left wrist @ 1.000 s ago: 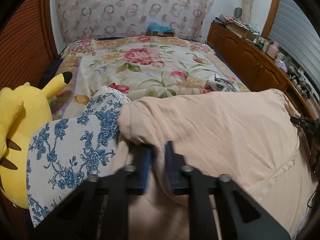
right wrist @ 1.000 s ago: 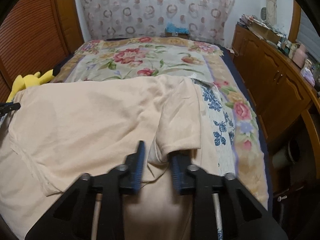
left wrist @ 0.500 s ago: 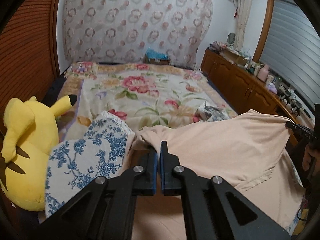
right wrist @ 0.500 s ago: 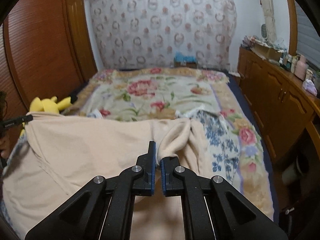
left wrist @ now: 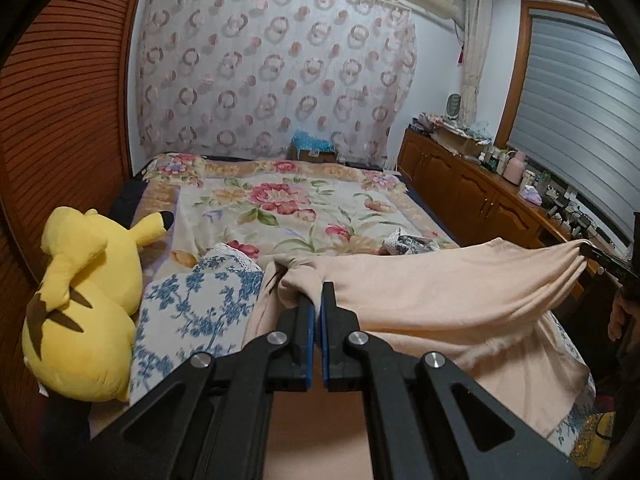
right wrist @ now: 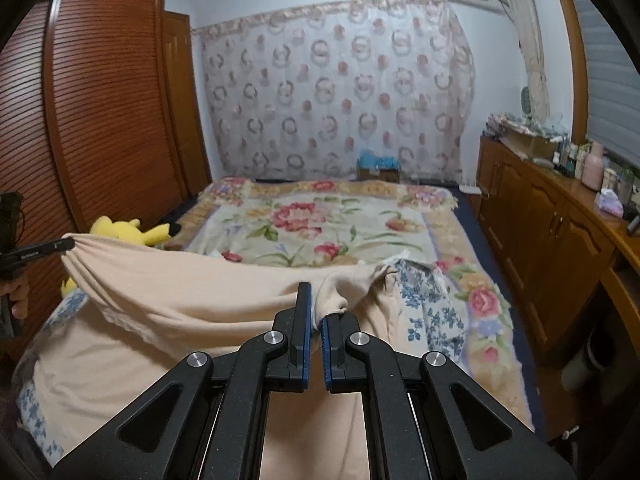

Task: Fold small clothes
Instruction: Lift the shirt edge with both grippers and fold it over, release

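A peach garment (left wrist: 440, 292) hangs stretched between my two grippers above the near end of the bed. My left gripper (left wrist: 318, 300) is shut on its bunched left corner, with cloth pinched between the blue pads. My right gripper (right wrist: 318, 312) is shut on the other bunched corner of the peach garment (right wrist: 192, 296). Each wrist view shows the opposite gripper at the frame edge, holding the far end of the taut top edge. The lower part of the garment drapes down onto the bed.
A yellow plush toy (left wrist: 84, 300) lies at the bed's left edge beside a blue-and-white floral cloth (left wrist: 192, 308). The flowered blanket (left wrist: 280, 208) covers the bed. A wooden cabinet (right wrist: 560, 240) with bottles runs along the right, and a louvred wardrobe (right wrist: 100, 100) stands left.
Both grippers closed on the garment's corners and rose, lifting its top edge off the bed until it hangs taut between them.
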A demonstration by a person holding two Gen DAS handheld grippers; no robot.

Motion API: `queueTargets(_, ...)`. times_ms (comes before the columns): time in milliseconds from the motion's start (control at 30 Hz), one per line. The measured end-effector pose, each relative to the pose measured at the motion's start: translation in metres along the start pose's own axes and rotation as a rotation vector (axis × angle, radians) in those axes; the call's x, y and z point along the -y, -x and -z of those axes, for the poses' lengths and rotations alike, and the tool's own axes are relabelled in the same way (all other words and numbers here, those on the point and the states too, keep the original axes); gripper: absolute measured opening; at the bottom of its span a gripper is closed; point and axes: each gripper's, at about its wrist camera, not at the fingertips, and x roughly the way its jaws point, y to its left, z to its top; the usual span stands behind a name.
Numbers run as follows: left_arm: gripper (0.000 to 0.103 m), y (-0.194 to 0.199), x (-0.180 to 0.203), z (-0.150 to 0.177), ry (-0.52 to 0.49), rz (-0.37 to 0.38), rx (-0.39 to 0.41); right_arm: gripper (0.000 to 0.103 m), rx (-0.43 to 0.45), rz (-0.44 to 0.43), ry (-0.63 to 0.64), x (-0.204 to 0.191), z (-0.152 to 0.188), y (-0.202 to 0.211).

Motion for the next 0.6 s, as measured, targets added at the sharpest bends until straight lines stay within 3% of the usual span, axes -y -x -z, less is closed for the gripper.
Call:
queueTargets(333,0.0,0.046,0.006,0.048,-0.024,-0.008,0.019,0.001,0.03,0.001,0.033,-0.018,0.039,0.054)
queueTargets(600,0.0,0.078,0.012,0.068,-0.041,-0.008,0.04,0.002,0.044,0.011,0.041,-0.031,0.064,0.087)
